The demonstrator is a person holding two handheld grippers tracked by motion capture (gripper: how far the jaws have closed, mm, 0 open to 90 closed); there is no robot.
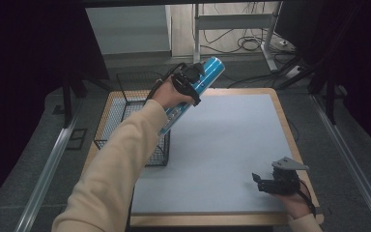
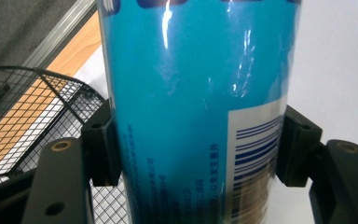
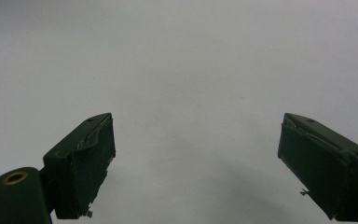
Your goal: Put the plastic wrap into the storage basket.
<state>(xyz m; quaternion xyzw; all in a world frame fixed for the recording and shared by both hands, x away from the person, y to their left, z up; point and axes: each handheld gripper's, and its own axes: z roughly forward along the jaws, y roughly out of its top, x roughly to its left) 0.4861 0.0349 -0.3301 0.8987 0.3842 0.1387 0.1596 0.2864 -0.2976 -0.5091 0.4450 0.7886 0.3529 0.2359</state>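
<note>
While the left tool (image 1: 189, 79) pinches the blue can (image 2: 196, 112) mid-body, tilted above the basket (image 1: 125, 96) at 10 o'clock, glossy film could let it slip and miss; right tool (image 1: 275, 181) sits spread at 4 o'clock on the desk (image 1: 232, 145)

Left gripper (image 1: 189, 83) raised, clamped; right gripper (image 1: 263, 182) low, spread.

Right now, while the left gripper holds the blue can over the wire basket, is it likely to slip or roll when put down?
The blue can wears a glossy film wrap, so it may slide a little between the jaws. Its walls look stiff; they show no dent under the left gripper. Being round, it would probably roll if laid sideways in the wire basket.
</note>
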